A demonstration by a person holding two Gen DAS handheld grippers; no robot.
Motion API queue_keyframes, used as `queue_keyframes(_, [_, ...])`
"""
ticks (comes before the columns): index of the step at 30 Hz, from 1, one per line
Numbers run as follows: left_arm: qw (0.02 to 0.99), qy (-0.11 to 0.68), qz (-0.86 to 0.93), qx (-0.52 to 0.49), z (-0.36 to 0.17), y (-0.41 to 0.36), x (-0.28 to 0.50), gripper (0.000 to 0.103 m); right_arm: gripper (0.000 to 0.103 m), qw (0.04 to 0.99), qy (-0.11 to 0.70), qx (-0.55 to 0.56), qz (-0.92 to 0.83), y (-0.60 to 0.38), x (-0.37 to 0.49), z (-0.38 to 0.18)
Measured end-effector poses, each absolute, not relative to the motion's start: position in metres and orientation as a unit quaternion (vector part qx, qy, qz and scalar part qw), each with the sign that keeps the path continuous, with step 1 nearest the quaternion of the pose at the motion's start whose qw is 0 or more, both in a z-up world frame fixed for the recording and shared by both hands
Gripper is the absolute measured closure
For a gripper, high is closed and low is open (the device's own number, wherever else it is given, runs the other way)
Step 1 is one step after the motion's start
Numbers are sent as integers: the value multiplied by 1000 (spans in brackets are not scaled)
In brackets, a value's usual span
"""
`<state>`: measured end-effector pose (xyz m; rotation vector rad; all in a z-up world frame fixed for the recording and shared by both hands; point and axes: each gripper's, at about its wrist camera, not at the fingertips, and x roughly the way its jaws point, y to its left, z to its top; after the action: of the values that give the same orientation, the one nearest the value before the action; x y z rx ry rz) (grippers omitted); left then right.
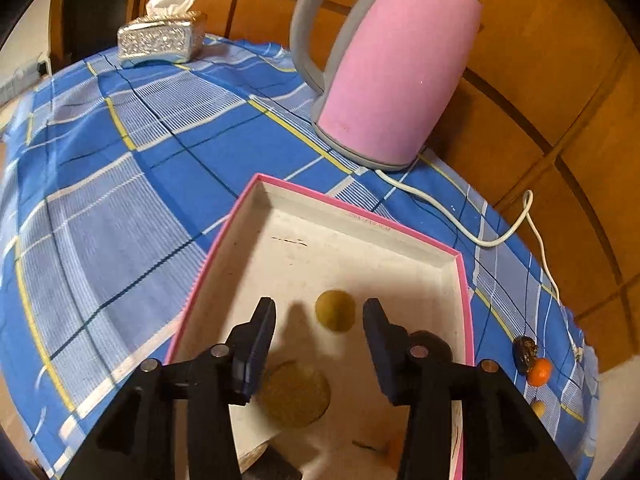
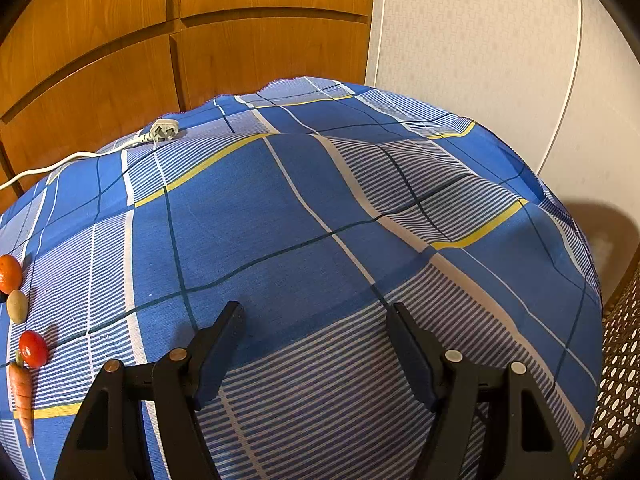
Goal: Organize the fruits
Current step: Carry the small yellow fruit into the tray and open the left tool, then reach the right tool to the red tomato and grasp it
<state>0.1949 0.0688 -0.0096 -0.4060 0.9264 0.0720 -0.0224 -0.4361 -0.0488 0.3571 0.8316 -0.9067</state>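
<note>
right wrist: carrot [image 2: 23, 398] lies lengthwise, tip toward camera

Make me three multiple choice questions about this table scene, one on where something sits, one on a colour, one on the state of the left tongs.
1. Where does the small green fruit lie?
A. inside the pink box
B. on the cloth beside the kettle
C. on the tissue box

2. What colour is the kettle's body?
A. blue
B. pink
C. white

3. How do the left tongs stand?
A. clamped on the carrot
B. clamped on the box wall
C. open, gripping nothing

Answers: 1 A, it rests on the box's white floor. 2 B, pink with a grey handle. 3 C, both pads stand clear of the fruit.
</note>
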Motion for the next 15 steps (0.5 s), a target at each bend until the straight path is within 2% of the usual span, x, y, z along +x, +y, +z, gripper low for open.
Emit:
queue_keyframes(4, [888, 423, 29, -181, 2, 68, 167, 55, 28, 802, 388, 167, -423, -436, -22, -49])
queue_keyframes(6, [891, 411, 34, -190, 6, 74, 145, 47, 28, 802, 388, 167, -423, -436, -22, -49])
queue_keyframes(8, [891, 403, 47, -201, 7, 83, 124, 45, 28, 802, 388, 167, -423, -436, -22, -49])
queue_keyframes(15, [891, 407, 54, -195, -2, 104, 65, 44, 28, 802, 388, 167, -422, -437, -23, -49])
